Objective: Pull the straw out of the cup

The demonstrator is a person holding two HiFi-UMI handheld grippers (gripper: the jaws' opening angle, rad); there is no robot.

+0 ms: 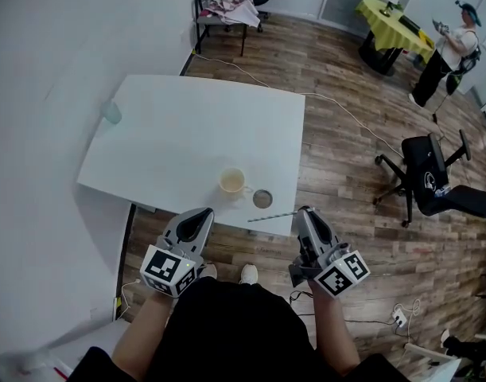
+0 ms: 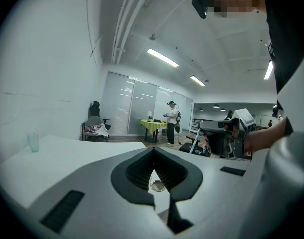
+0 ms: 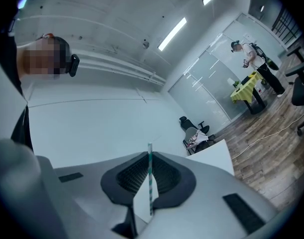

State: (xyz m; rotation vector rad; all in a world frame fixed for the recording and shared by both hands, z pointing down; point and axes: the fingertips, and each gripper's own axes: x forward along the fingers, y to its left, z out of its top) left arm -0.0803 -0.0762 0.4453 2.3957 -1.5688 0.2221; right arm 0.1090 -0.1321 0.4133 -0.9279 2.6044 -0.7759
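In the head view a cream cup [image 1: 232, 181] stands near the front edge of the white table [image 1: 187, 118], with a round lid [image 1: 262, 198] lying beside it on the right. My right gripper [image 1: 304, 212] is shut on a green-and-white striped straw [image 1: 272, 215], which sticks out leftward, outside the cup, over the table's front edge. The right gripper view shows the straw [image 3: 151, 183] pinched between the pads at the tips of the right gripper [image 3: 149, 152]. My left gripper [image 1: 204, 213] is shut and holds nothing; past its jaws in the left gripper view [image 2: 154, 151] the lid [image 2: 157, 185] shows.
A clear glass [image 1: 111, 112] stands at the table's far left edge. A black office chair [image 1: 427, 173] is on the wood floor to the right, with a cable [image 1: 338, 110] running behind the table. A person [image 1: 445, 54] stands by a yellow-draped table [image 1: 390, 24] at the back.
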